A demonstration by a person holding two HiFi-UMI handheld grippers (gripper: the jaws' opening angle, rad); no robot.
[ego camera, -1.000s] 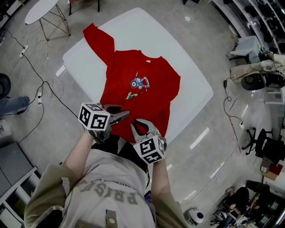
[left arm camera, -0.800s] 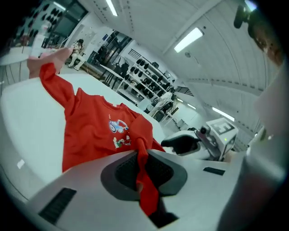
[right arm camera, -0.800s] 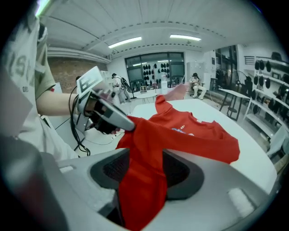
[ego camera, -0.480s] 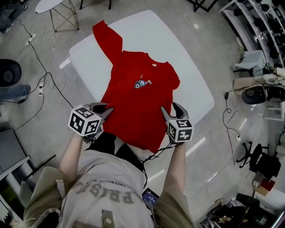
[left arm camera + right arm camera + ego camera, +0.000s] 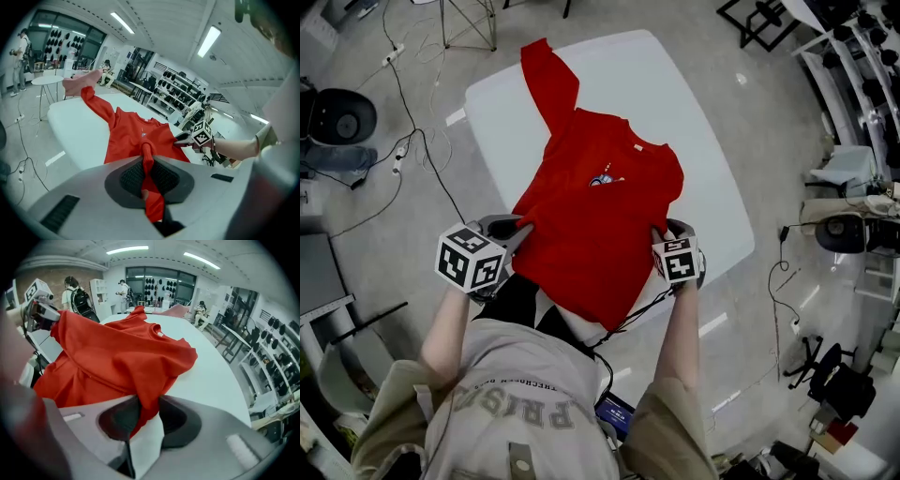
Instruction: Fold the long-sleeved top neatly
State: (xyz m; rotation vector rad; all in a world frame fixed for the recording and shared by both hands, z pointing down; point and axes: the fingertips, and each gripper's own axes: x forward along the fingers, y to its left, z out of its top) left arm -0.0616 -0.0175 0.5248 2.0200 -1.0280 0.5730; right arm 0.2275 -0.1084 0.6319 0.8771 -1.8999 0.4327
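Observation:
A red long-sleeved top [image 5: 600, 216] with a small print on the chest lies on the white table [image 5: 712, 159]. One sleeve [image 5: 546, 75] stretches to the far corner. My left gripper [image 5: 520, 230] is at the top's near left edge, shut on a pinch of red cloth [image 5: 147, 159]. My right gripper [image 5: 661, 234] is at the top's right edge. Its jaws [image 5: 146, 411] have just been closing; a fold of the top [image 5: 117, 352] sits between them, with white table showing in the gap behind. The left gripper view shows the right gripper [image 5: 180, 139] across the cloth.
The top's near hem hangs over the table's front edge. A dark cable [image 5: 628, 323] runs below that edge. Cables and a round black seat [image 5: 337, 117] are on the floor at left. Racks and chairs stand at right. A small round table [image 5: 47, 80] and people stand far off.
My right gripper has swung from beside the left one out to the top's right edge and dropped to the cloth. My left gripper has shifted a little leftward, still gripping red cloth.

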